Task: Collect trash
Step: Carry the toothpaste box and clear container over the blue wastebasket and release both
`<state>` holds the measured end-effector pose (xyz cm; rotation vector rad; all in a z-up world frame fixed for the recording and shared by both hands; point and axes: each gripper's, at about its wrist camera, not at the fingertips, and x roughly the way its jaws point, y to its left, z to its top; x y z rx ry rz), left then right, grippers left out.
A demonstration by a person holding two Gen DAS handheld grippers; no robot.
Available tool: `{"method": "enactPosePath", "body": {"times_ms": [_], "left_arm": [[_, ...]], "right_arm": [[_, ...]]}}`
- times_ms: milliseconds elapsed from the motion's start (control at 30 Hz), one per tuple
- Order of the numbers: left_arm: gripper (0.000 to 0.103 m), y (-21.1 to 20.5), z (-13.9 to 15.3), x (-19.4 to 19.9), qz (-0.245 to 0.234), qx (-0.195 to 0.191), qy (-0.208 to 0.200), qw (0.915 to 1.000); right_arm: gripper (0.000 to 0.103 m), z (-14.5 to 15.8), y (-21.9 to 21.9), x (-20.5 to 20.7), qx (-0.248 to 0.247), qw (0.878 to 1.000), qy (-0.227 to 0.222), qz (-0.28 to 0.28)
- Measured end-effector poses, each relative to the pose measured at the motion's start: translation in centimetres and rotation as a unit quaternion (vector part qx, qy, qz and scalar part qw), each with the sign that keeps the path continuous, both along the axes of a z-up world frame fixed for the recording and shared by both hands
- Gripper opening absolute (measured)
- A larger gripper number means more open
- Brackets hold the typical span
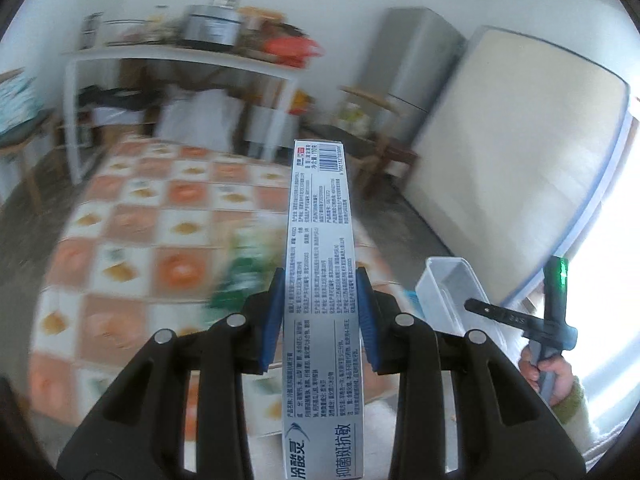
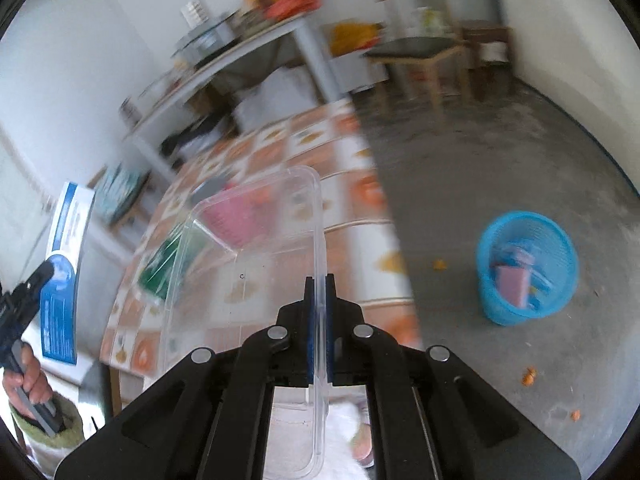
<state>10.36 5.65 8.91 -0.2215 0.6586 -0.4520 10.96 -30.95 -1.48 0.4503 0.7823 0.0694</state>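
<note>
My left gripper [image 1: 320,280] is shut on a long silver toothpaste box [image 1: 320,264], held lengthwise above the table. The box also shows at the left of the right wrist view [image 2: 64,280]. My right gripper [image 2: 319,280] is shut on the rim of a clear plastic tray [image 2: 248,264], held above the table's right edge. The tray also shows in the left wrist view [image 1: 452,292]. A blue mesh trash basket [image 2: 528,268] stands on the floor to the right and holds pink and blue items. A green wrapper [image 2: 160,264] and a pink item [image 2: 236,216] lie on the table.
The table has an orange-and-white checked cloth [image 1: 132,216]. A cluttered white shelf table [image 1: 180,56] stands against the far wall. A fridge [image 1: 412,56], a leaning mattress [image 1: 516,160] and wooden stools [image 2: 416,56] are to the right. Orange scraps [image 2: 529,377] lie on the concrete floor.
</note>
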Motion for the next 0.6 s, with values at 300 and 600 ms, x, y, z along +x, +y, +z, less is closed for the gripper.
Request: {"method": "enactPosePath", "body": {"times_ms": [300,600], "left_arm": [[0.032,-20.1,-0.4,5.3,-0.189,0.031,0.040,0.9808],[0.032,-38.4,-9.2,11.2,-0.278,0.116,0.163,0.9396]], "right_arm": [[0.004,-5.4,-14.6,-7.7,0.001,0.981,0.041,-0.192],[0.004,-14.2,-22.8,-8.3,0.081,0.956,0.106,-0.260]]}}
